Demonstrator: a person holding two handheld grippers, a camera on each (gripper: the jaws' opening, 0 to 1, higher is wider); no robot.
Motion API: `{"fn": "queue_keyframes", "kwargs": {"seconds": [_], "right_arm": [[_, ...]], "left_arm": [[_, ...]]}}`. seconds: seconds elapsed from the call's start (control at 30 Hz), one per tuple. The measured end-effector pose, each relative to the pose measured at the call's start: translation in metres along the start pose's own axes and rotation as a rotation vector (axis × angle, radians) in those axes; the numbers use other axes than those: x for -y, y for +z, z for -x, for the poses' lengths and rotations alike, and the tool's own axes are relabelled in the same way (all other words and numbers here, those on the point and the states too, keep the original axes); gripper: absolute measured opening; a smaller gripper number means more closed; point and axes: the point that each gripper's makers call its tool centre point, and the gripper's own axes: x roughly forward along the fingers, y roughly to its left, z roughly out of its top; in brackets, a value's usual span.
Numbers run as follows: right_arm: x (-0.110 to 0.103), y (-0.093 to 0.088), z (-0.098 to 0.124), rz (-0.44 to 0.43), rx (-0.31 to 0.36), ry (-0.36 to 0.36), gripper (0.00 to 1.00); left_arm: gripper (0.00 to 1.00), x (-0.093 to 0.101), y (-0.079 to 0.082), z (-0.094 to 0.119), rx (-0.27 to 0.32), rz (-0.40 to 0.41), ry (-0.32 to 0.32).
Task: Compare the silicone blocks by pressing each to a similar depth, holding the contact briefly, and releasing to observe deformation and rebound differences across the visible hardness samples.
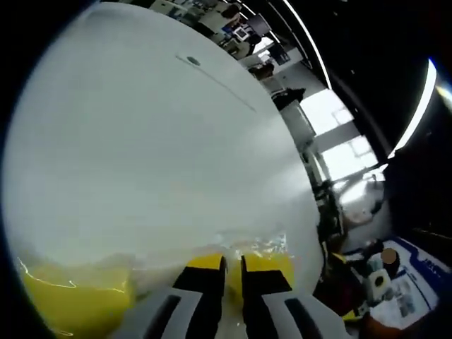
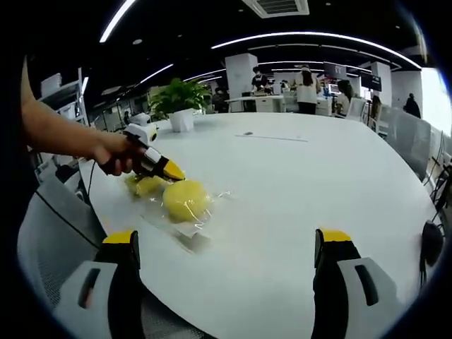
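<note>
On the white table lies a round yellow silicone block in clear plastic wrap, with a second yellow block just left of it. A hand holds my left gripper, whose yellow tip touches the top left of the round block. In the left gripper view its jaws stand nearly together at my left gripper, shut with nothing between them. Wrapped yellow block sits right behind the tips, and another yellow block lies at lower left. My right gripper hovers over the table's near edge, open wide and empty.
A potted plant in a white pot stands at the table's far left. A small dark object lies far across the table. A grey chair sits at the near left. People stand at desks beyond the table.
</note>
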Motion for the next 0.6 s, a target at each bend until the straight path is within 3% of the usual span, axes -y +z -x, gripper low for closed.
{"fn": "queue_keyframes", "kwargs": {"seconds": [0.13, 0.43, 0.53, 0.6], "right_arm": [[-0.0004, 0.0006, -0.0011, 0.001, -0.001, 0.004, 0.97], [-0.0001, -0.0015, -0.0015, -0.008, -0.001, 0.002, 0.96], [0.0003, -0.0013, -0.0011, -0.014, 0.002, 0.000, 0.96], [-0.0002, -0.0011, -0.0011, -0.017, 0.004, 0.001, 0.96]], "left_arm": [[0.01, -0.0007, 0.0007, -0.0002, 0.006, 0.017, -0.002], [0.00, -0.0010, 0.0018, -0.0004, 0.000, -0.026, 0.007], [0.00, -0.0015, 0.0019, -0.0007, 0.003, 0.027, -0.007], [0.00, -0.0002, 0.0007, 0.0003, -0.003, 0.003, -0.003]]}}
